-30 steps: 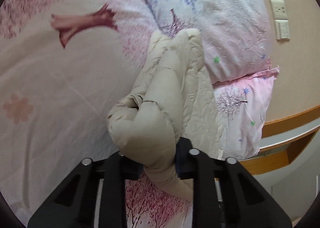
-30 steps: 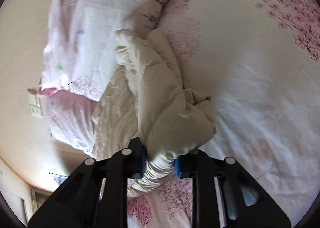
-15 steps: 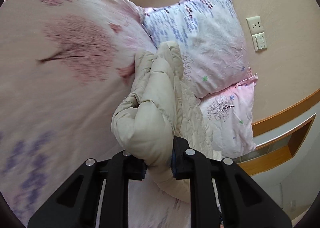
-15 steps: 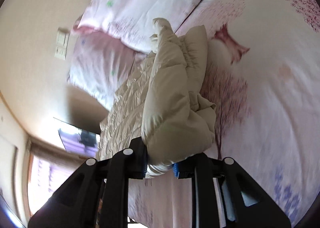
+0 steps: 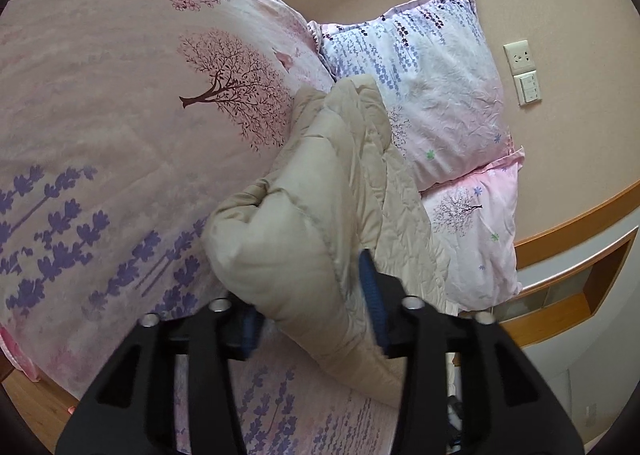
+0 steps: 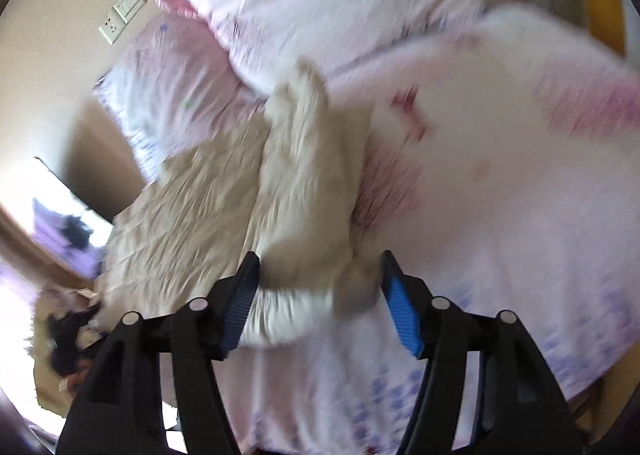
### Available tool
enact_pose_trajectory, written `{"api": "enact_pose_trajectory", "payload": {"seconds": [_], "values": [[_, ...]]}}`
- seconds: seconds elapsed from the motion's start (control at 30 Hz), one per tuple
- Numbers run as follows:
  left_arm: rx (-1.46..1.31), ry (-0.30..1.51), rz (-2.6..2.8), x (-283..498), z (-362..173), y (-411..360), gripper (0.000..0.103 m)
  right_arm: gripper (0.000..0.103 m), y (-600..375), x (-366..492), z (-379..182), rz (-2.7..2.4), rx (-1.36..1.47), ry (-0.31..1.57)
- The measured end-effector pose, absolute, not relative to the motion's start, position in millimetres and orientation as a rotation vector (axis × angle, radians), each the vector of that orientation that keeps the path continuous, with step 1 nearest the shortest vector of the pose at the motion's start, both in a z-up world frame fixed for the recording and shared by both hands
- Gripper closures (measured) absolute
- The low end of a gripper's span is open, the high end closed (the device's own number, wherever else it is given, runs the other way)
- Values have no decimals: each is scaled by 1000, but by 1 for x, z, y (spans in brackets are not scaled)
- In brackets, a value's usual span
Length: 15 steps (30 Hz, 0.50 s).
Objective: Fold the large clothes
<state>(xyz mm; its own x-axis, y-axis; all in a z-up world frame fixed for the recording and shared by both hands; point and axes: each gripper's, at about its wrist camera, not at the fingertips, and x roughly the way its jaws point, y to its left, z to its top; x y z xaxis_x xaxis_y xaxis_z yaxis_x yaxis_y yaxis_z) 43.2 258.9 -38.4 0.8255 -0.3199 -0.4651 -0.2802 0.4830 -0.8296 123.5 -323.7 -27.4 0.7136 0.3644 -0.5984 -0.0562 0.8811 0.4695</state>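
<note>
A beige puffy jacket (image 5: 320,191) lies bundled on the floral bed cover, reaching toward the pillows. It also shows, blurred, in the right wrist view (image 6: 296,199). My left gripper (image 5: 312,307) has its jaws spread wide, with a thick fold of the jacket still lying between them. My right gripper (image 6: 320,299) is open, its blue pads apart on either side of the jacket's near end, not pressing it.
Two floral pillows (image 5: 432,95) lean at the head of the bed against a beige wall with a socket and switch (image 5: 524,71). A wooden headboard shelf (image 5: 580,255) runs at the right. The pink bed cover (image 5: 120,115) spreads left.
Both grippers were shut on the jacket; now both have opened. The views pulled back and up from the bed, and the right view swung fast, leaving it blurred.
</note>
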Motion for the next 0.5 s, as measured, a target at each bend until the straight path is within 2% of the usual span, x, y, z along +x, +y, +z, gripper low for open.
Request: {"api": "enact_pose_trajectory", "payload": {"seconds": [0.1, 0.2, 0.43, 0.5], "values": [[-1073, 616, -15, 40, -39, 257, 43, 40, -310, 122, -4, 207, 354, 658], [-1071, 614, -7, 39, -41, 255, 41, 40, -280, 134, 13, 278, 282, 633], [-1057, 579, 10, 39, -41, 243, 38, 67, -171, 163, 26, 450, 91, 674], [-1058, 573, 19, 41, -40, 240, 38, 70, -148, 172, 24, 458, 49, 691]]}}
